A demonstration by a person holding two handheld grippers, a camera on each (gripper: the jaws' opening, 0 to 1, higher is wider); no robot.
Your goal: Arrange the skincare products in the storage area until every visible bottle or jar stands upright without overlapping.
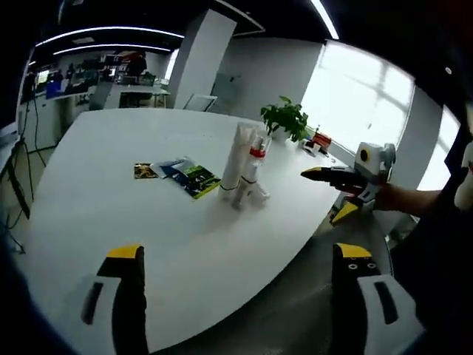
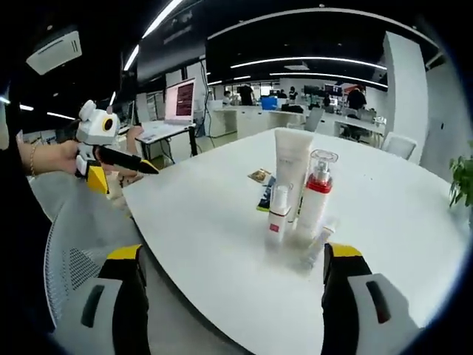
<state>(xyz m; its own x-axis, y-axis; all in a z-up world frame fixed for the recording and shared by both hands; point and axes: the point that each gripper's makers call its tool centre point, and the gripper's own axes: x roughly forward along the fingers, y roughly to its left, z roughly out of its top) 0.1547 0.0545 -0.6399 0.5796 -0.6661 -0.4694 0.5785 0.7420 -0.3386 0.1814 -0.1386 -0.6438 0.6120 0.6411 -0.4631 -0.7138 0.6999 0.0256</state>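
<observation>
Nearby, leaflets (image 1: 181, 174) beside upright bottles (image 1: 244, 171).

Each gripper is built with two broad black jaws capped in yellow at the tips, with pale grey housings set against the jaw bases. On the left gripper (image 1: 236, 255) a dark slot is cut into each grey housing; the same slots are seen on the right gripper (image 2: 230, 255). Seen from the side, each tool's body is white, with black tapered jaws and a yellow wedge beneath. A bracelet is worn on the wrist in the right gripper view, and a dark sleeve is seen in both views.
</observation>
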